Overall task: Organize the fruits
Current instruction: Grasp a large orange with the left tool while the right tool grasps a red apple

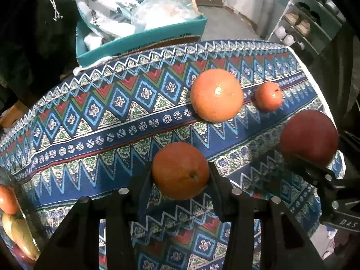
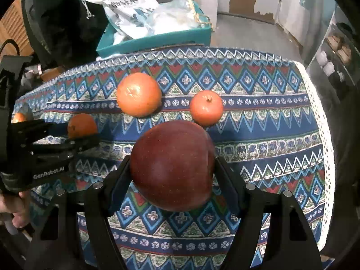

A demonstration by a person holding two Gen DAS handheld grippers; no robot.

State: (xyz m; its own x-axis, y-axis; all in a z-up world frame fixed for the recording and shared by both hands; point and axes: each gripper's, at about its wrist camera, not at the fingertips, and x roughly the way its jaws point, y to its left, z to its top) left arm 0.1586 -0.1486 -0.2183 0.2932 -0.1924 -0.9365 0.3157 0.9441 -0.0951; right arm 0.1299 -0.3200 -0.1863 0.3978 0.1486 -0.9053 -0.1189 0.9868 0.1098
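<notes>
Gripping one fruit in each tool, you were at the lifting step when inspected. Your left gripper (image 1: pixel 181 175) was clamped on an orange (image 1: pixel 180 170), both pads pressing its sides, the stem end turned toward the camera. Your right gripper (image 2: pixel 173 171) was clamped on a dark red apple (image 2: pixel 172 165), which sat deep between the fingers and filled the gap. Both fruits appeared clear of the patterned tablecloth (image 1: pixel 94 121). A larger orange (image 1: pixel 216 95) and a small tangerine (image 1: pixel 268 96) lay near each other toward the far side of the table, untouched. At the left edge of the left view, a glass bowl (image 1: pixel 20 216) held other fruit; I judged it the likely destination, though that could not be confirmed. To carry out this step well, you were advised to hold the squeeze steady, since round skins slip, raise both tools straight before travelling sideways, and keep the two tools apart, as they stood close over the table.
</notes>
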